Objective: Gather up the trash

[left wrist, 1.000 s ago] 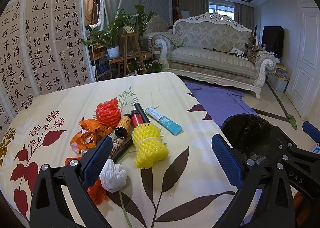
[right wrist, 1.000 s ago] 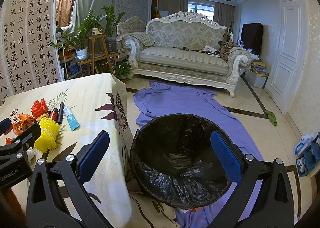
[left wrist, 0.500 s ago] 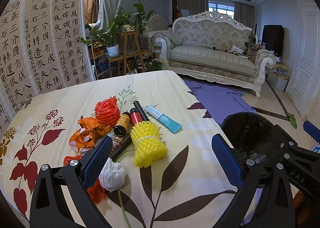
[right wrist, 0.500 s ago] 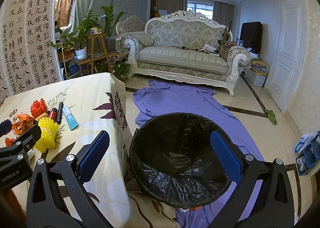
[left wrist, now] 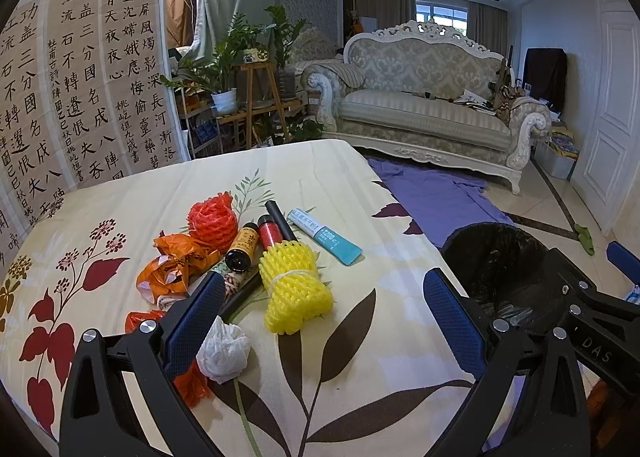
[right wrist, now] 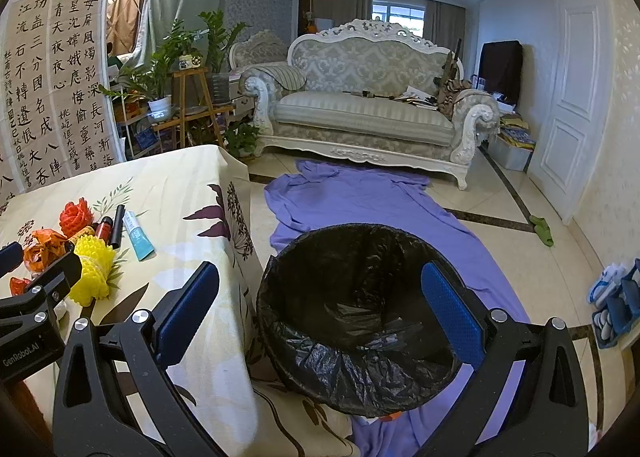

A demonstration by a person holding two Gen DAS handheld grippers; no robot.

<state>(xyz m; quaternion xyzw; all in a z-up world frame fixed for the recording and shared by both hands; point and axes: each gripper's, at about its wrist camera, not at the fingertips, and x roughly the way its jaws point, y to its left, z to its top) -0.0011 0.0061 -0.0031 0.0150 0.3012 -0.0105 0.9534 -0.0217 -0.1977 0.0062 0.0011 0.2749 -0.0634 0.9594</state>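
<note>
A pile of trash lies on the floral tablecloth (left wrist: 132, 201): a yellow foam net (left wrist: 295, 289), a red foam net (left wrist: 213, 217), crumpled orange wrappers (left wrist: 176, 267), a white paper wad (left wrist: 224, 349), small bottles (left wrist: 245, 245), a black tube (left wrist: 281, 219) and a blue-white tube (left wrist: 325, 236). My left gripper (left wrist: 320, 321) is open above the table, just short of the yellow net. My right gripper (right wrist: 320, 309) is open and empty above the black-lined trash bin (right wrist: 360, 321) beside the table. The bin also shows in the left wrist view (left wrist: 496, 257).
A purple cloth (right wrist: 360, 201) lies on the tile floor beyond the bin. A white sofa (right wrist: 360, 113) stands at the back, plant stands (right wrist: 188, 97) to its left. Shoes (right wrist: 616, 297) sit at the right wall. The table edge (right wrist: 236, 217) drops next to the bin.
The left gripper has drifted slightly, so the trash pile sits a little higher in its view. The right gripper has barely moved. Both stay open.
</note>
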